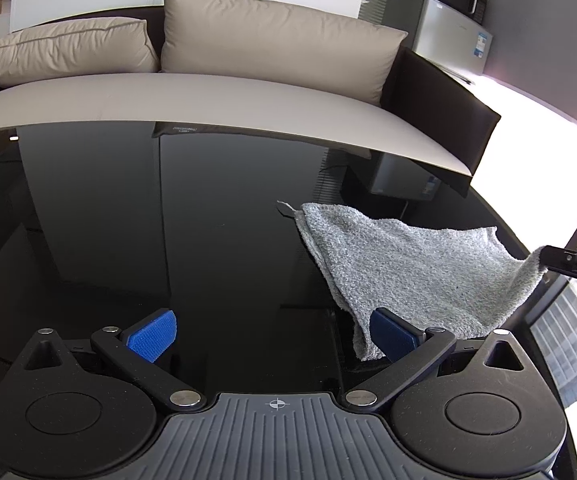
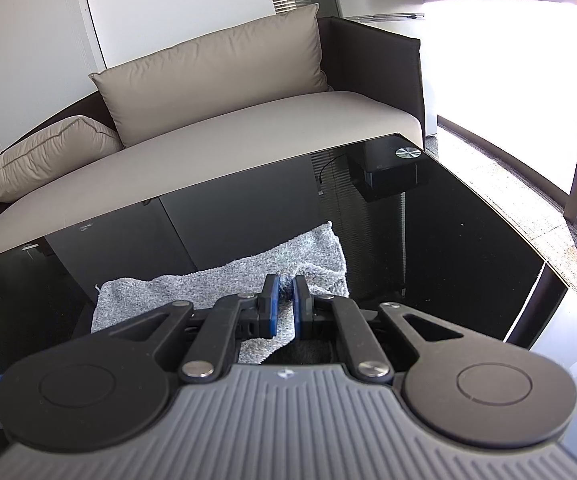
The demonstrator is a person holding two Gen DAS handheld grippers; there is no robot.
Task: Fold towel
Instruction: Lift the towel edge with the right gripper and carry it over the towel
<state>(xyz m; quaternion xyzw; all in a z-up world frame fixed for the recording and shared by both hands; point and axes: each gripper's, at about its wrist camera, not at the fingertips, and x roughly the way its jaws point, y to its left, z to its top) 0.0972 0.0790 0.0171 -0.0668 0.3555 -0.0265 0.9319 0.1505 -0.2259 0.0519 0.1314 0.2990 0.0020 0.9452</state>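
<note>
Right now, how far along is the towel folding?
Looks early to midway. Done: the right gripper is shut on a corner of the grey towel and holds it up off the black table. In hand: that corner hangs raised, the rest draped on the table. Left: the left gripper is open, holding nothing; no neat finished fold shows.

The grey terry towel's [image 2: 224, 280] near edge hides behind the right tongs [image 2: 284, 306]; the left view's right edge crops those tongs.
</note>
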